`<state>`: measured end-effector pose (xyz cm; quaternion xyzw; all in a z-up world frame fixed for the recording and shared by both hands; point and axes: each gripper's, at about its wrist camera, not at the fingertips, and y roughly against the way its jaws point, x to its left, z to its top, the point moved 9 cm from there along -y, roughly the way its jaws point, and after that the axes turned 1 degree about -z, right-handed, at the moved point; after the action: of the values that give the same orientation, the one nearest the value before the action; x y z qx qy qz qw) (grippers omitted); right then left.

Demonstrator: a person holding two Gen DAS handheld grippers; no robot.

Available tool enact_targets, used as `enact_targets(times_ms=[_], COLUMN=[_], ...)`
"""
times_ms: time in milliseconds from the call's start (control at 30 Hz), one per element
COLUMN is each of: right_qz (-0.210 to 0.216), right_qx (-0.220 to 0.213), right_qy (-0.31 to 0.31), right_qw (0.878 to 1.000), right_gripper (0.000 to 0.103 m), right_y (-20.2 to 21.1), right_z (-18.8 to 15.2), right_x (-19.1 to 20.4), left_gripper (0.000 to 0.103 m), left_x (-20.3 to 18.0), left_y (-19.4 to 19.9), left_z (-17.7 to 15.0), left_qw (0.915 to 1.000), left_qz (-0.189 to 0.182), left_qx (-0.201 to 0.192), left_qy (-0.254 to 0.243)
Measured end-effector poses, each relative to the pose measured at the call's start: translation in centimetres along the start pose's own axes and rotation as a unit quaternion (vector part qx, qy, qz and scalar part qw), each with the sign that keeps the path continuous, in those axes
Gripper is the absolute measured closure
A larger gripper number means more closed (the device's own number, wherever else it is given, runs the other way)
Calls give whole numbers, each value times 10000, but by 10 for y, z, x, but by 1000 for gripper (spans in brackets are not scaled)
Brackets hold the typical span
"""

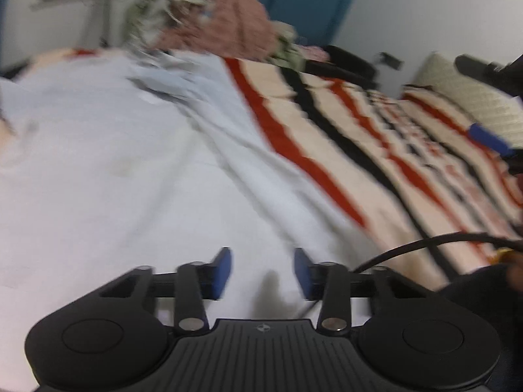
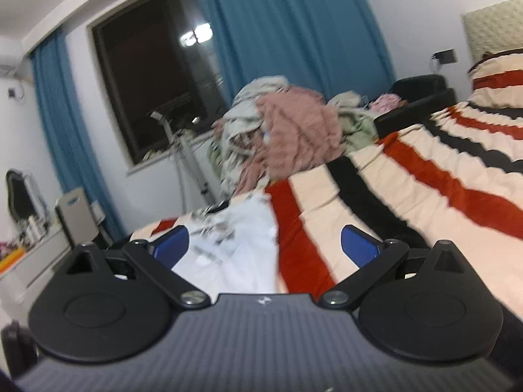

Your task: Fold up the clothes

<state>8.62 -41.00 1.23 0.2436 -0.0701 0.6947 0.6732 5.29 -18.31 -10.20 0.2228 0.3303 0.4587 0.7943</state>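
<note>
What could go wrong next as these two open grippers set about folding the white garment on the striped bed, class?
1. A black cable trails over the bed beside the left gripper; it may snag or drag the white garment.
2. Both views are blurred, so the right gripper, open above the garment's edge, could pinch the striped blanket too.
3. The heap of unfolded clothes sits close behind; a sweeping fold might pull it over.

Shirt white, dark print at far end; blanket cream with red and black stripes; far pile pink and grey-green; curtains blue
</note>
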Motion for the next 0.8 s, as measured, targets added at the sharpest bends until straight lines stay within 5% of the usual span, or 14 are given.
enact_targets(times_ms=[100,300,567,633,667,800], right_qz=[-146,-309,-376,-408,-424,-449], right_qx=[-200,-245,-147,-132,-125,-156], right_qy=[-376,-1072,-993,-952,-931,-707], right_qw=[9990,9935,9942,9945,9947,9964], right_gripper=[2,2,2,2,2,2], right_y=[4,-1,-8,-9,-9,-9], right_z=[13,17,9,7,6,4], right_x=[-27,-63,-63,-62,-61,-53], left_gripper=[84,84,67,82,99,101], left_x=[-28,-82,-105,-106,-106,-100], left_y=[-12,-52,-107,-117,-119,-101], left_z=[0,-9,-28,-33,-35,-26], left_qw=[9973,9890,9857,9831,9825,9866], left_qz=[-655,-1304,-1179,-1249,-1265,-1270], left_qx=[164,667,1206,1336,1365,1027], left_qy=[285,222,-43,2,11,4])
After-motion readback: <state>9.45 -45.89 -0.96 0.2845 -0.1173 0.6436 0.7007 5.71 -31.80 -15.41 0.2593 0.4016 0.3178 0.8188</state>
